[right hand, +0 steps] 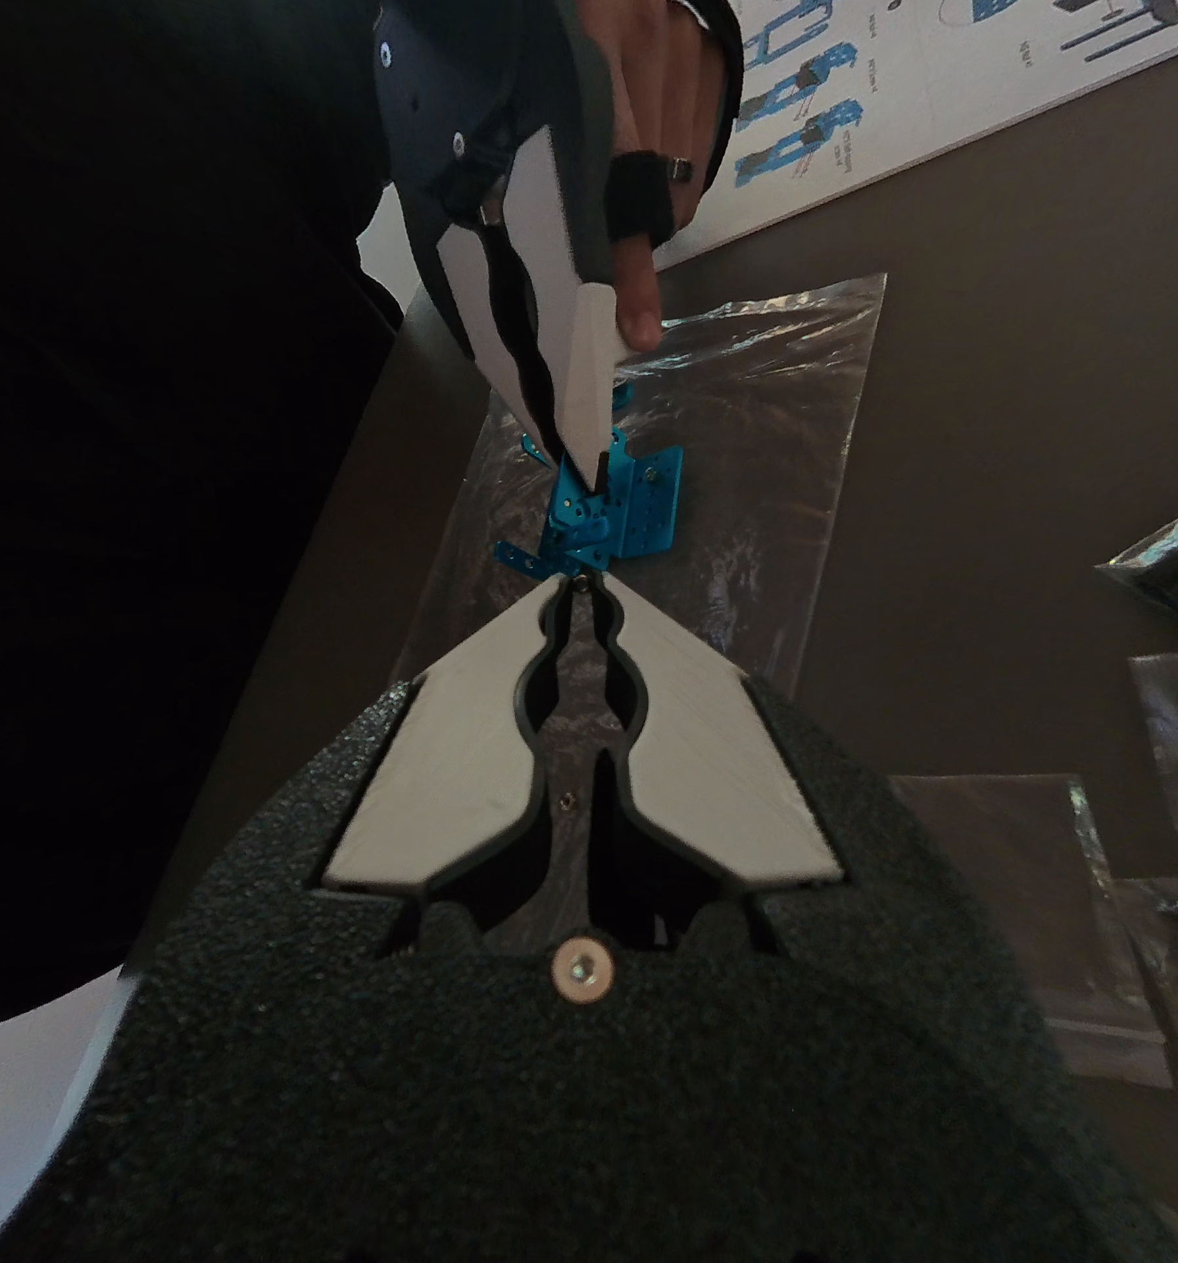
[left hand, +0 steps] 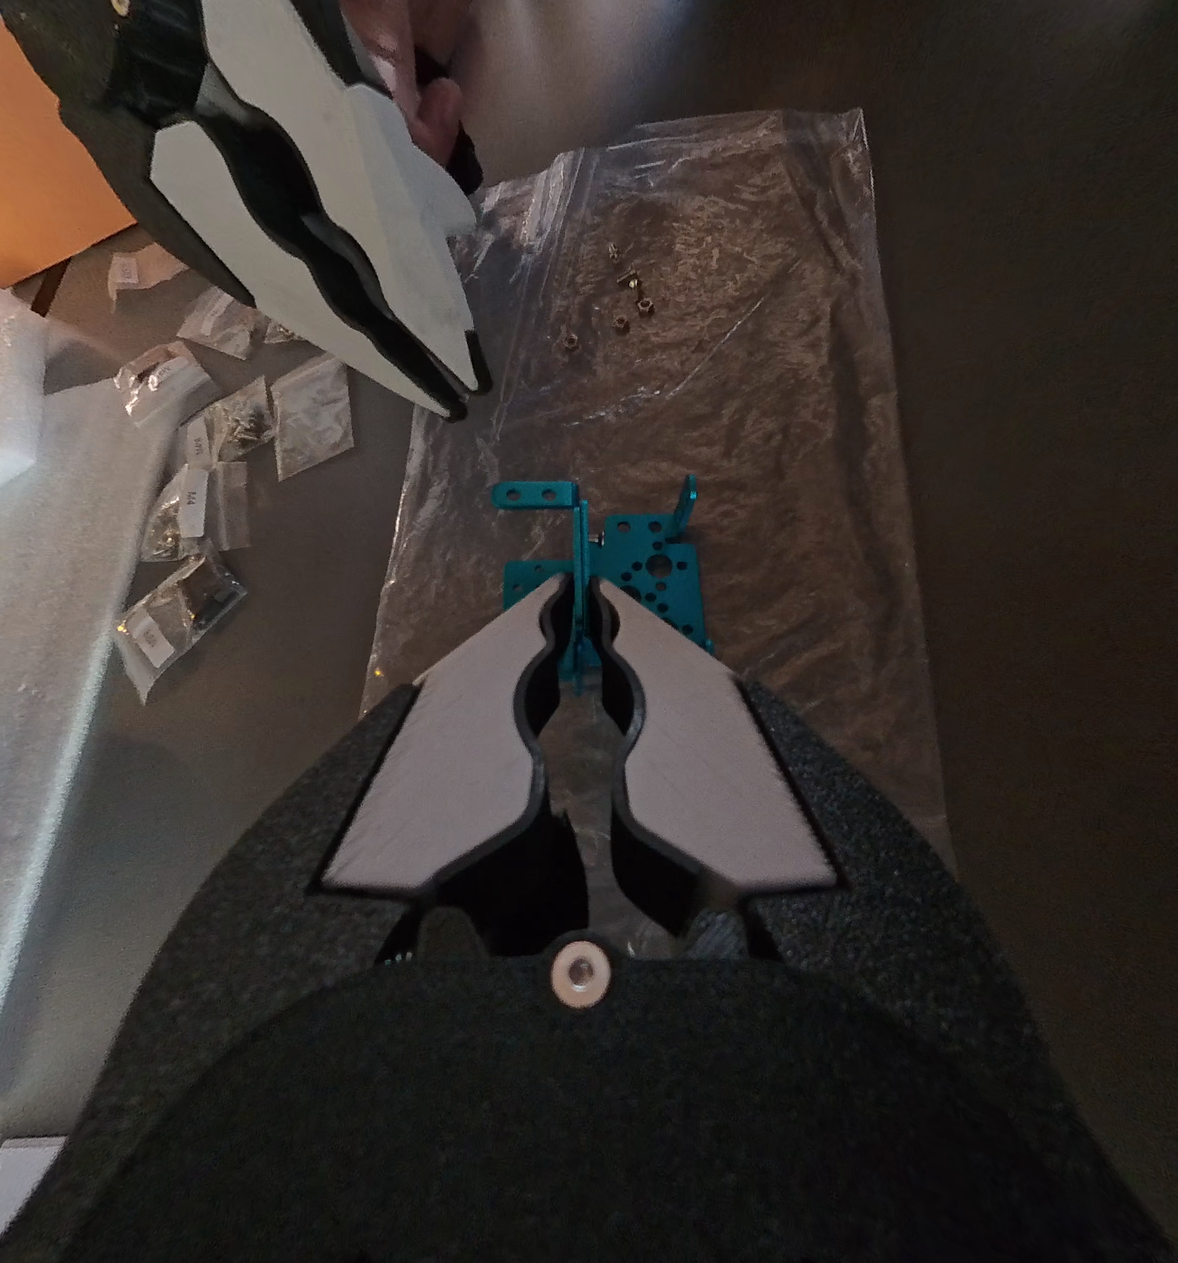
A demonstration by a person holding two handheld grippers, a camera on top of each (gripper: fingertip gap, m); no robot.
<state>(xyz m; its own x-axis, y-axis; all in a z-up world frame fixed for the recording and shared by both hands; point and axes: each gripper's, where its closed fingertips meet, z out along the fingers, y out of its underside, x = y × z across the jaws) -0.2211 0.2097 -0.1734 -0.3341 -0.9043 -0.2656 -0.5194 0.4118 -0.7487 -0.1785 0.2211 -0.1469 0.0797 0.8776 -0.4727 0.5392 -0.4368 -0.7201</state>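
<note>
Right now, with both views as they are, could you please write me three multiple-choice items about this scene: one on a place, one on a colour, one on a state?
1. Where does the metal bracket assembly stand?
A) on the white foam
B) on the clear plastic bag
C) on the printed sheet

2. What colour is the assembly?
A) red
B) yellow
C) blue

3. How is the left gripper?
A) wide open, apart from everything
B) shut on an upright plate of the assembly
C) shut on a small parts packet

Answers: 1 B, crinkled film lies under it on every side; 2 C, both views show it blue; 3 B, its fingers press the plate from both sides.
</note>
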